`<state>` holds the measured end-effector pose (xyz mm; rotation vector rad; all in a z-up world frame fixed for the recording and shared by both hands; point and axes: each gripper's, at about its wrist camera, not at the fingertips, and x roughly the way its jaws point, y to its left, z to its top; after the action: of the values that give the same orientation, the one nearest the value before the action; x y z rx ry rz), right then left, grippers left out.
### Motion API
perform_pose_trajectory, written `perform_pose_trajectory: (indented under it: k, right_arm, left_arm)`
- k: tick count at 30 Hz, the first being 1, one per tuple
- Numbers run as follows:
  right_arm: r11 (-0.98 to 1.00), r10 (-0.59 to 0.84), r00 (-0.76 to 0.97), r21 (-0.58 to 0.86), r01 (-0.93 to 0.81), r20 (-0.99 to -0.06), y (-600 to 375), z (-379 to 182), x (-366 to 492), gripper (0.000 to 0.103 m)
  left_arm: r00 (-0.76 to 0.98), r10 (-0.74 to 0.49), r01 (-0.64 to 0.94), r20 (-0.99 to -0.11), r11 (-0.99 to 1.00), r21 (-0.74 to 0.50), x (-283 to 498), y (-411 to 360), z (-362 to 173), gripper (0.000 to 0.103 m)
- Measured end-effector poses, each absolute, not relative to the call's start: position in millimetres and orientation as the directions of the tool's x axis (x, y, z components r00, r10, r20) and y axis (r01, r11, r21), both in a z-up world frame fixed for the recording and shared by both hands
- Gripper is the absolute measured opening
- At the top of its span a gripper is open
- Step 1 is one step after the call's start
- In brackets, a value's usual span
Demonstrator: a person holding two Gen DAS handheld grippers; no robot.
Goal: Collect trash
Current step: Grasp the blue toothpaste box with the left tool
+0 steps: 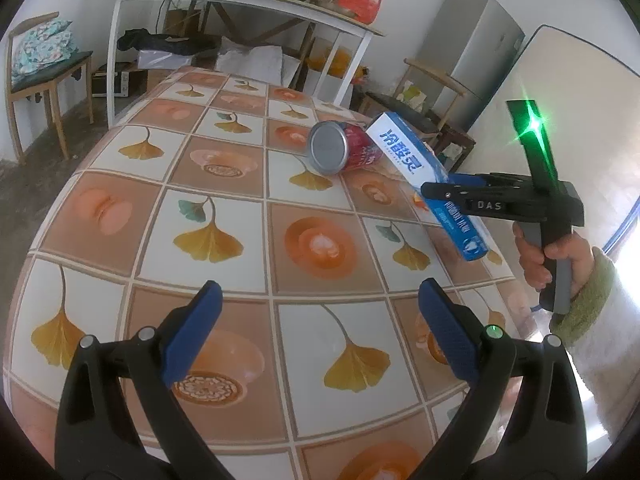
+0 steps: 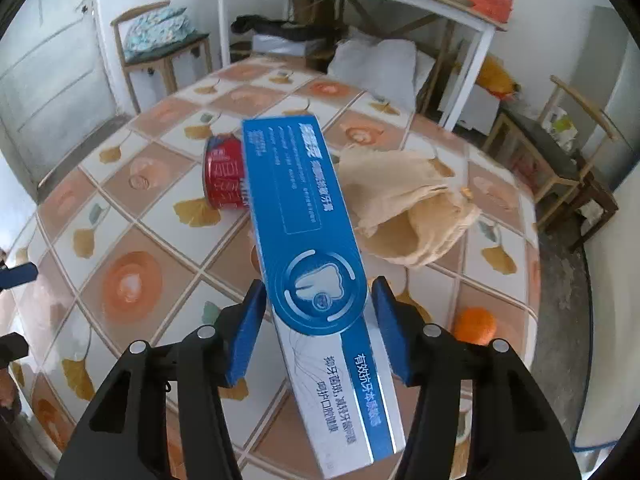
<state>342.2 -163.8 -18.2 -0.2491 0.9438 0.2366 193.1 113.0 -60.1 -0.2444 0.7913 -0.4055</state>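
Note:
A blue and white toothpaste box lies slanted between the pads of my right gripper, which is shut on its sides near the lower end. In the left wrist view the same box points up and away, with the right gripper clamped across its middle and a hand on the handle. A red can lies on its side just left of the box's far end; the box hides part of the can. My left gripper hovers open over the tiled table, nothing between its fingers.
A beige cloth bag lies open on the table right of the box. An orange sits near the table's right edge. Chairs, a white side table with a cooker and a fridge stand around.

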Motion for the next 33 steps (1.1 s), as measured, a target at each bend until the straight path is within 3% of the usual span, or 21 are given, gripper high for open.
perform_pose_trajectory:
  k: [8,17,25,33]
  right_arm:
    - [0.966,0.215,0.533,0.098,-0.239,-0.818,-177,18,297,0.051]
    - [0.938,0.336,0.354,0.343,-0.046,-0.873,-172,-34,258,0.053]
    - [0.745,0.647,0.241,0.667,0.003,-0.724,-163,-61,245,0.062]
    - [0.715,0.627,0.379,0.696,0.066,-0.68,-206,-48,223,0.063]
  left_arm:
    - [0.622,-0.453,0.263,-0.639,0.889,-0.374,189,118,-58,0.095]
    - [0.552,-0.505,0.245,-0.663,0.859,-0.449,190,121,-62,0.095]
    - [0.507,-0.55,0.238,-0.664,0.83,-0.505,188,119,-64,0.094]
    - [0.417,-0.589,0.273,-0.692,0.807,-0.523,189,84,-68,0.094]
